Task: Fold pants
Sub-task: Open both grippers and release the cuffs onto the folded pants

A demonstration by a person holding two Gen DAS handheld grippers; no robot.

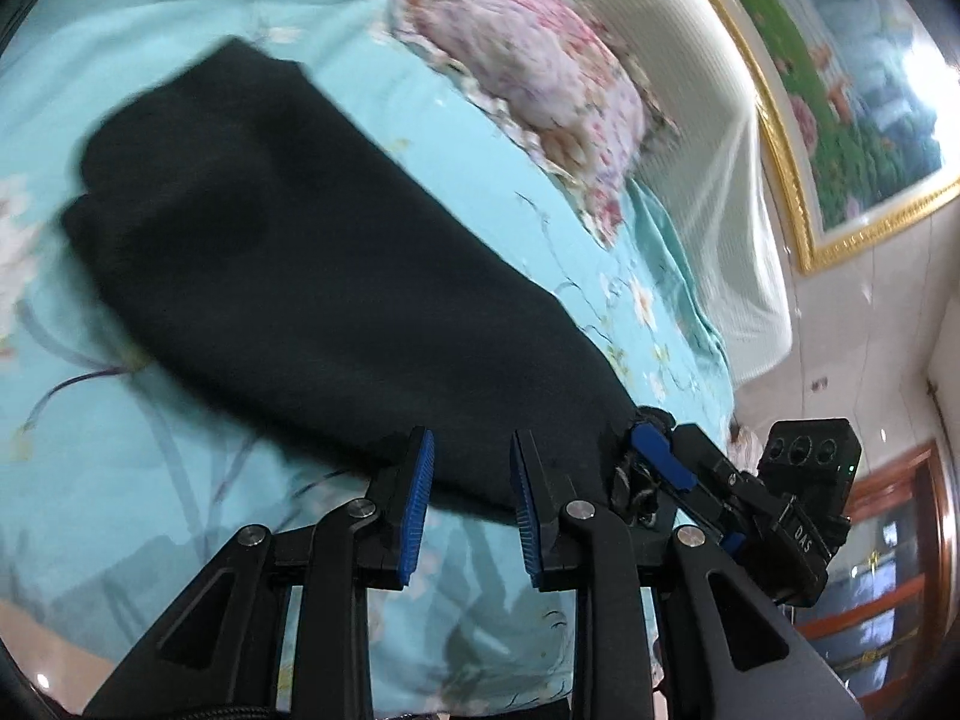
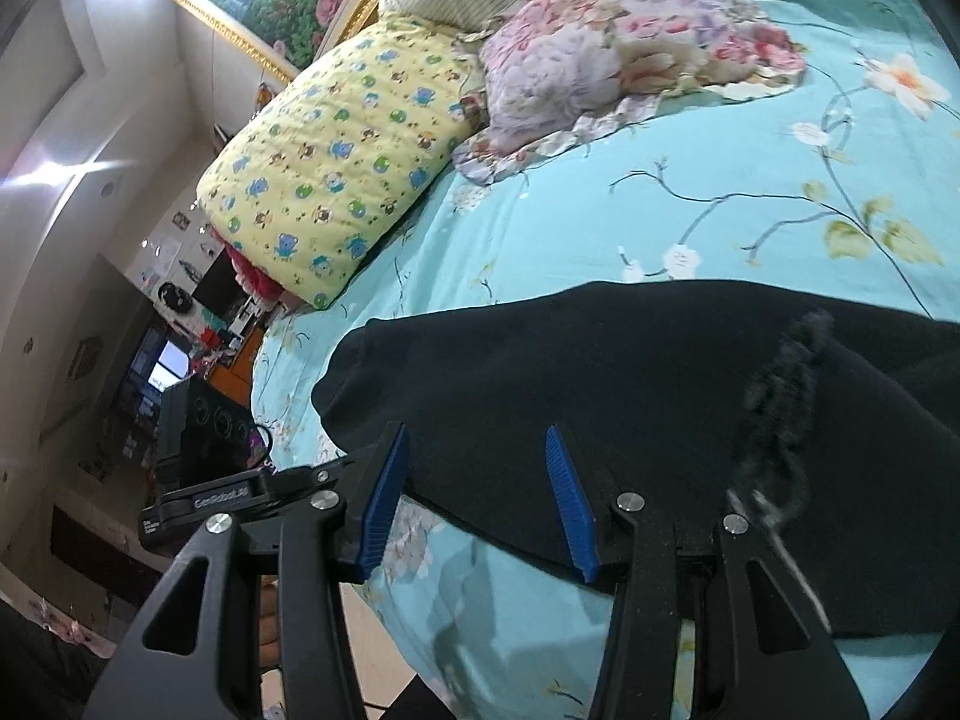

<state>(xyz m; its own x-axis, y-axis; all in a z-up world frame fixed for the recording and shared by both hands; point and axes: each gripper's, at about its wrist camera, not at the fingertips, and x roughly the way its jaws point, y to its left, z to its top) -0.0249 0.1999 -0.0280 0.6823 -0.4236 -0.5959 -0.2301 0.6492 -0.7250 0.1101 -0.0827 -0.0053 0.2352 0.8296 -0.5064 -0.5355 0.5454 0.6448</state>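
The black pants point(image 1: 300, 252) lie flat on the turquoise flowered bed sheet point(image 1: 120, 450), folded lengthwise into a long strip. My left gripper point(image 1: 471, 450) is open, its blue pads just above the near edge of the pants. The other gripper point(image 1: 660, 462) shows at the right end of the pants in that view. In the right wrist view the pants point(image 2: 630, 390) fill the lower middle, with a drawstring point(image 2: 780, 396) lying on them. My right gripper point(image 2: 477, 441) is open over the near edge of the cloth, holding nothing.
A pink flowered pillow point(image 1: 528, 72) and a yellow cartoon-print quilt point(image 2: 336, 162) lie at the head of the bed. A white headboard point(image 1: 732, 138) and a gold-framed painting point(image 1: 840, 78) stand behind. The bed edge and floor point(image 2: 384, 648) are near me; furniture point(image 2: 198, 420) stands beyond.
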